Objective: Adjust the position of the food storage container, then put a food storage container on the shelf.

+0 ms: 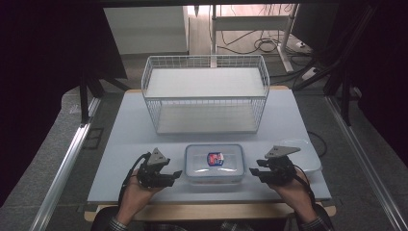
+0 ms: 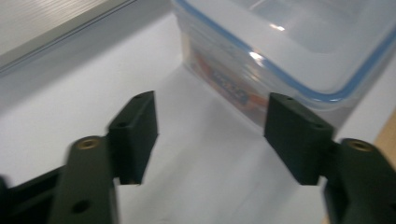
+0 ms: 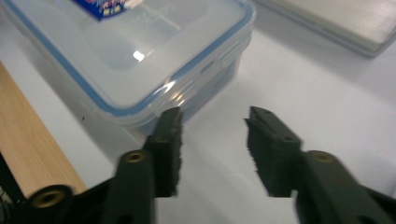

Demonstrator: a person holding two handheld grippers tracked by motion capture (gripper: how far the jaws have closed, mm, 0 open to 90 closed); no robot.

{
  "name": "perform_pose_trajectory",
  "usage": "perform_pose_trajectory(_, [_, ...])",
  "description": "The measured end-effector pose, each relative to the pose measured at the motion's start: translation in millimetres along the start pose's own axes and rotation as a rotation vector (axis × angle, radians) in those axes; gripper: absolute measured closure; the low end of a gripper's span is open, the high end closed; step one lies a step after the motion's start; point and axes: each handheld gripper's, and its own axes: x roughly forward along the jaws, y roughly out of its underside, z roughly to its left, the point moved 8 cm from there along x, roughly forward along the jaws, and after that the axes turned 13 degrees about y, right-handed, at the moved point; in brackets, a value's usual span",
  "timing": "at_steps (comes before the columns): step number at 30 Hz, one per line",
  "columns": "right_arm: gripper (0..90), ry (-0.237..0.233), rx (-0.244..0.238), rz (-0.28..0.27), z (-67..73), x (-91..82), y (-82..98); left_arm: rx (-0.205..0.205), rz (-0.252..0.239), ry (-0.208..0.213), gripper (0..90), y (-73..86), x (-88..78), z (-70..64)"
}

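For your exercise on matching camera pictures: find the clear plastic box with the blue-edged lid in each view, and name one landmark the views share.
High view: the plastic box sits at the table's near edge, centre, between the two grippers.
Left gripper view: upper right, beyond the open fingers.
Right gripper view: upper left, its corner just above the open fingers.
Shared landmark: the lid's blue rim; the red-and-blue label also helps.

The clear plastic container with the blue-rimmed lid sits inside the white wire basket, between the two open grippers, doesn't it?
Not quite: the high view shows the clear plastic container with the blue-rimmed lid on the table, in front of the white wire basket. It does lie between the open left gripper and right gripper.
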Motion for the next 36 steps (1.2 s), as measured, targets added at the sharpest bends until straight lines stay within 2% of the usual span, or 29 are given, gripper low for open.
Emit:
perform_pose_trajectory(4, [35.4, -0.007, 0.011, -0.020, -0.4, 0.4, -1.7, -0.008, 0.008, 0.018, 22.1, 3.4, 1.5, -0.1])
perform_pose_trajectory(8, [31.7, -0.014, 0.008, -0.009, -1.1, 3.8, 0.8, -0.014, 0.008, 0.030, 20.2, 4.5, 0.8, 0.6])
perform_pose_trajectory(12, [25.5, -0.019, 0.023, -0.037, -1.9, 3.7, -3.3, -0.008, -0.013, 0.035, 14.4, 2.7, 1.1, 1.5])
perform_pose_trajectory(16, [17.4, -0.062, 0.060, -0.063, -0.4, 3.4, -8.8, 0.034, -0.031, 0.050, 8.0, 2.5, 3.2, 2.6])
perform_pose_trajectory(19, [12.2, -0.094, 0.063, -0.057, 1.4, 5.7, -10.2, 0.031, -0.031, 0.059, 4.3, 2.1, 5.6, 3.8])
perform_pose_trajectory(25, [6.4, -0.101, 0.039, -0.052, 5.7, 12.1, -16.8, -0.012, -0.014, 0.086, 4.3, -3.2, 6.6, 4.5])
perform_pose_trajectory(28, [1.9, -0.089, 0.036, -0.019, 6.1, 17.1, -17.5, -0.032, 0.001, 0.097, 3.2, -7.1, 7.5, 7.3])
perform_pose_trajectory(30, [1.9, -0.091, 0.056, -0.004, 5.1, 19.9, -18.7, -0.043, -0.003, 0.110, 2.9, -9.8, 7.8, 8.9])
perform_pose_trajectory(31, [2.0, -0.097, 0.063, -0.002, 4.9, 20.4, -19.6, -0.052, -0.007, 0.130, 2.9, -12.2, 7.9, 10.1])
perform_pose_trajectory(32, [2.5, -0.105, 0.066, 0.003, 4.6, 20.7, -20.9, -0.070, -0.029, 0.168, 2.5, -17.9, 8.9, 10.8])
perform_pose_trajectory(33, [4.3, -0.113, 0.070, 0.007, 4.2, 21.4, -24.8, -0.075, -0.028, 0.181, 2.8, -20.0, 9.5, 11.0])
perform_pose_trajectory(35, [6.6, -0.128, 0.076, 0.014, 4.6, 21.9, -28.7, -0.075, -0.014, 0.184, 3.4, -24.3, 11.9, 11.6])
perform_pose_trajectory(36, [7.7, -0.136, 0.080, 0.019, 5.1, 22.8, -30.6, -0.059, -0.003, 0.175, 3.7, -28.4, 14.3, 13.2])
